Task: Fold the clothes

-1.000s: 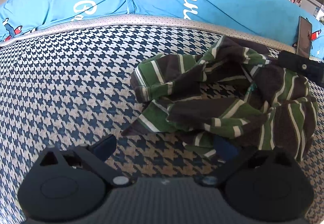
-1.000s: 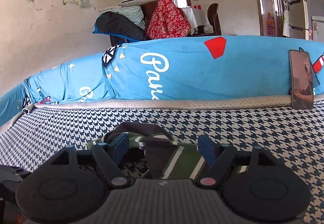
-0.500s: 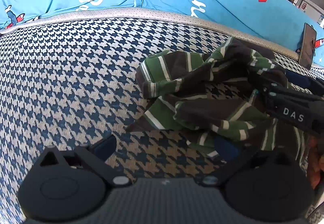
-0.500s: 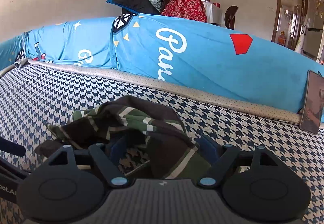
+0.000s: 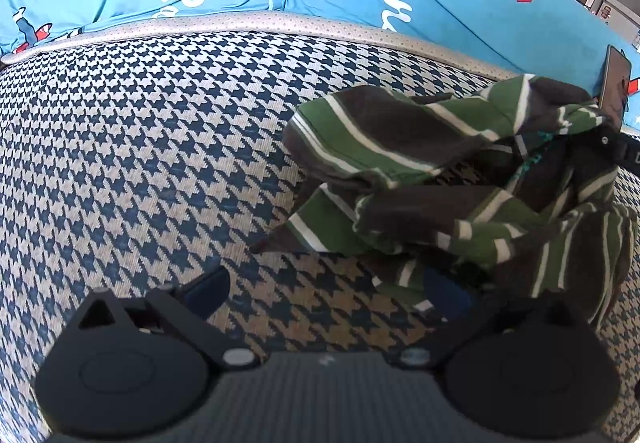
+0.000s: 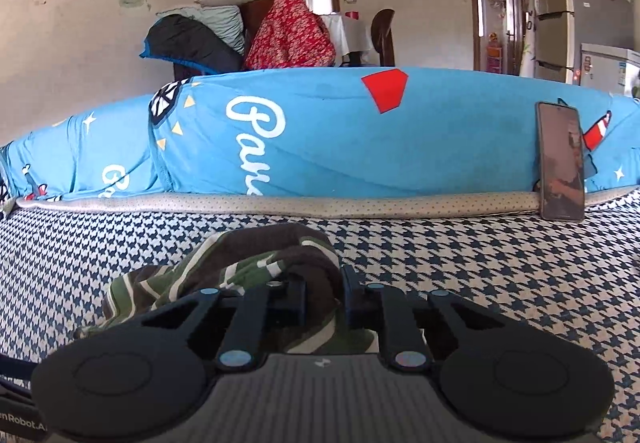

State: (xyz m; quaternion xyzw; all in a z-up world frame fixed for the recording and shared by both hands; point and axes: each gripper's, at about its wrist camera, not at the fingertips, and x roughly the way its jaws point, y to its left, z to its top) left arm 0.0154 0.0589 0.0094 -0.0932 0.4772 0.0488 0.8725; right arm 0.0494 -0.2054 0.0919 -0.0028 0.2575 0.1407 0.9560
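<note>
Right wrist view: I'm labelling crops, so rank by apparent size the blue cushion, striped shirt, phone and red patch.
1. blue cushion
2. striped shirt, though nearness inflates it
3. phone
4. red patch

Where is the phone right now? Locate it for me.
The phone stands upright at the right of the right wrist view, leaning against the blue cushion at the back edge of the houndstooth surface, beyond the striped garment.

Green, brown and white striped garment [image 5: 452, 179], crumpled on houndstooth cover, one fold lifted
</note>
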